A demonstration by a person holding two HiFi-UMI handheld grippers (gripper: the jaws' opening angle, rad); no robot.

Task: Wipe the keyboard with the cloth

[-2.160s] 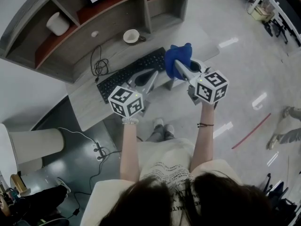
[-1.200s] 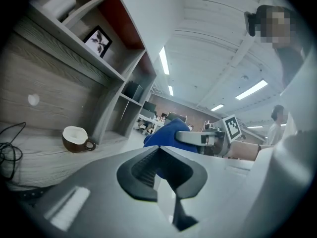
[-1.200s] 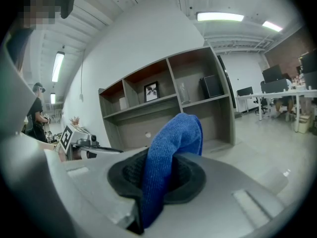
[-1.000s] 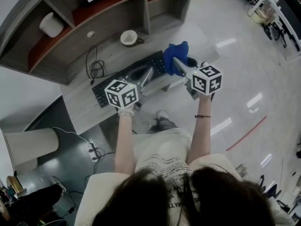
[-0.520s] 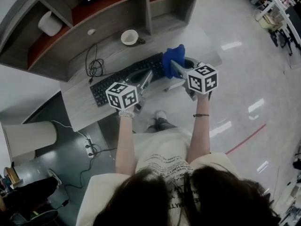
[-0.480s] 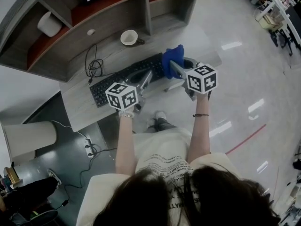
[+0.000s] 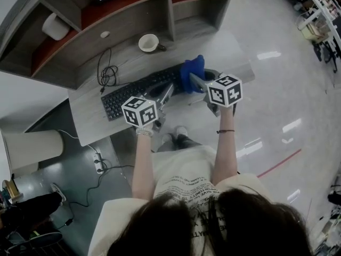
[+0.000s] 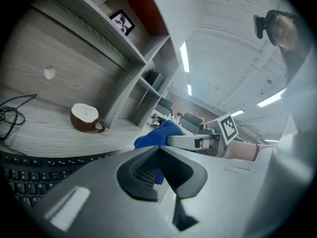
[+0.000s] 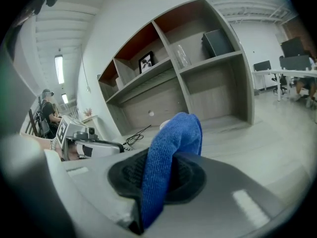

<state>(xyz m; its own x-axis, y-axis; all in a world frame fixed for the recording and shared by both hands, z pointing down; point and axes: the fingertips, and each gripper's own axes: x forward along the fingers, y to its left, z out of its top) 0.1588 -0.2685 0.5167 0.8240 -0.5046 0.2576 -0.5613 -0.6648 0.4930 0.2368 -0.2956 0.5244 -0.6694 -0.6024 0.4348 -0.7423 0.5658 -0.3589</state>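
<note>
The right gripper (image 7: pixel 197 82) has lowered the cloth (image 7: pixel 191 70) toward the keyboard (image 7: pixel 128 97).

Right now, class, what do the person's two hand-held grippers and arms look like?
The left hand-held gripper and right hand-held gripper are light grey plastic with black ribbed pads, each carrying a white cube with black square markers. The arms are bare; a dark band circles the right wrist.

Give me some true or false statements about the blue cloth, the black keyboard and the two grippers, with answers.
1. The right gripper is clamped on the blue cloth. True.
2. The left gripper grips the black keyboard. False: its jaws are together on nothing.
3. The brown cup stands on the grey wooden desk. True.
4. The cloth lies flat on the desk. False: the right gripper's jaws pinch it.
</note>
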